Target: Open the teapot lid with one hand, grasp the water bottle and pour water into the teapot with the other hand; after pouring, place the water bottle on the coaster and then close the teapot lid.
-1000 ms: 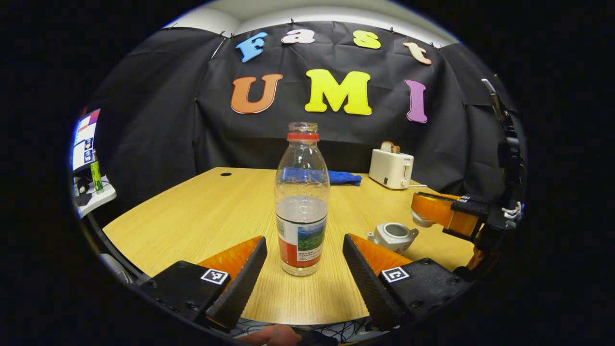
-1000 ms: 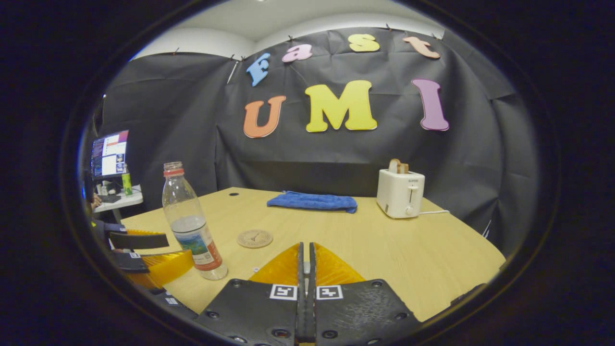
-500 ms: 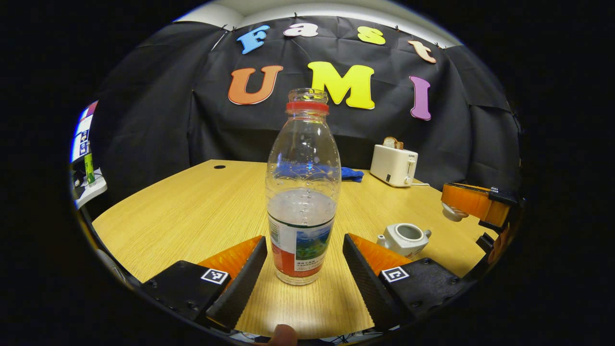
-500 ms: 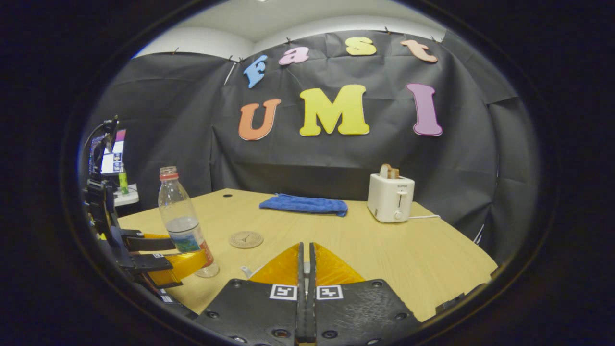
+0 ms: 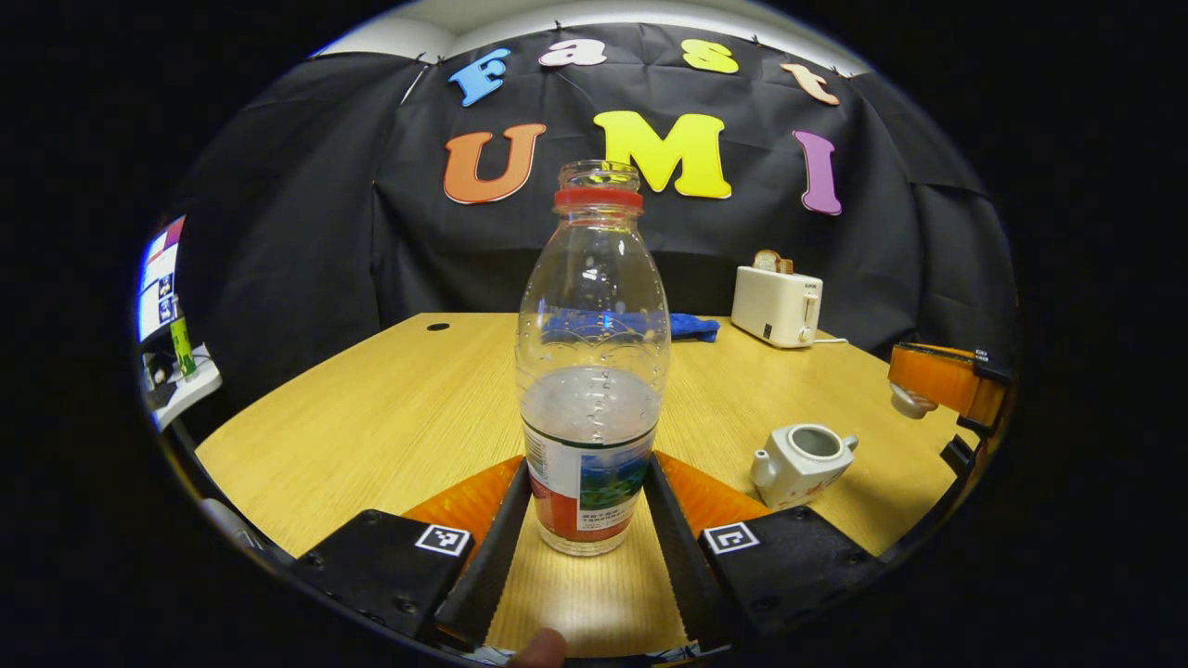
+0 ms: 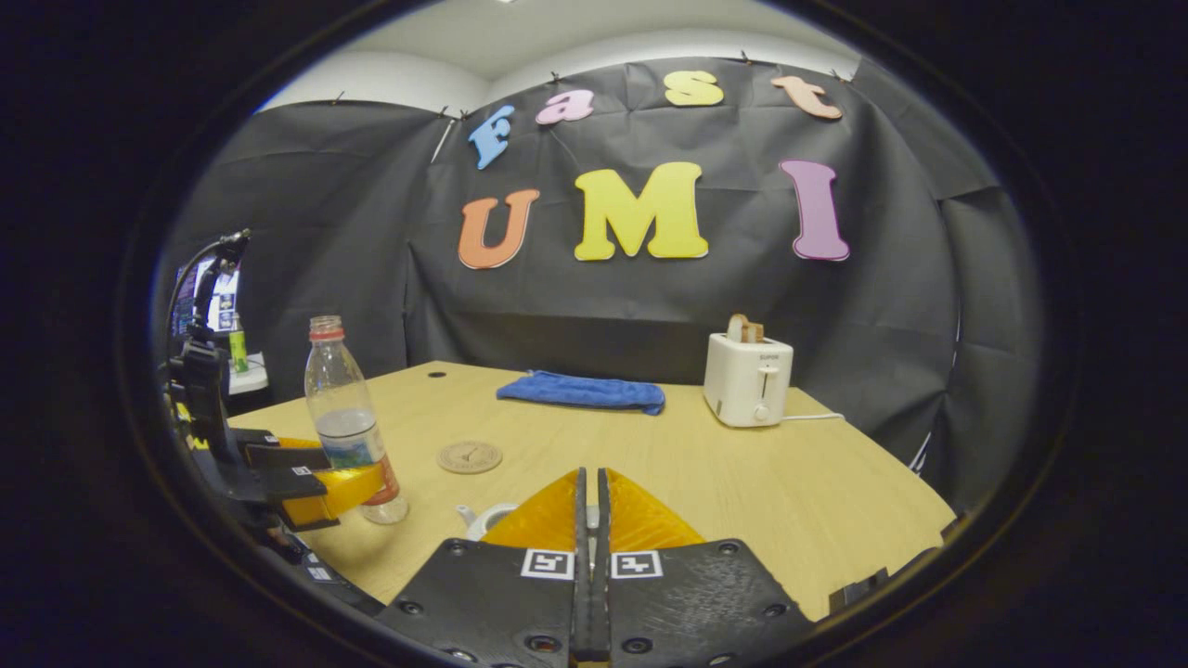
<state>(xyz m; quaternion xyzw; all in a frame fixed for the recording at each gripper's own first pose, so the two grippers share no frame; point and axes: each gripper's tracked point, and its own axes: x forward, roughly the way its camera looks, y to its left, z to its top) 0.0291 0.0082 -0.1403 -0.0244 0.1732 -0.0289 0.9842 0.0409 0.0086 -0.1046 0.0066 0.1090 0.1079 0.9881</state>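
Note:
A clear water bottle (image 5: 592,371), uncapped with a red neck ring and about half full, stands upright on the wooden table (image 5: 390,417). My left gripper (image 5: 588,468) has both fingers pressed against its label; the right gripper view shows the same grip (image 6: 325,473) on the bottle (image 6: 345,417). The white teapot (image 5: 803,459) sits open to the right of the bottle. My right gripper (image 5: 933,385) hovers above and right of the teapot, shut on the white lid (image 5: 910,401). In its own view the right gripper (image 6: 587,478) is shut, with the teapot's rim (image 6: 483,520) peeking out left of the fingers. A round coaster (image 6: 470,456) lies past the teapot.
A white toaster (image 6: 748,378) holding a slice of bread stands at the back right. A folded blue cloth (image 6: 580,391) lies at the back middle. A monitor (image 5: 156,288) and a side shelf sit off the table's left edge.
The left gripper's fingers have gone from wide open around the bottle to pressed against its label. The right gripper holding the lid has drifted slightly away from the teapot.

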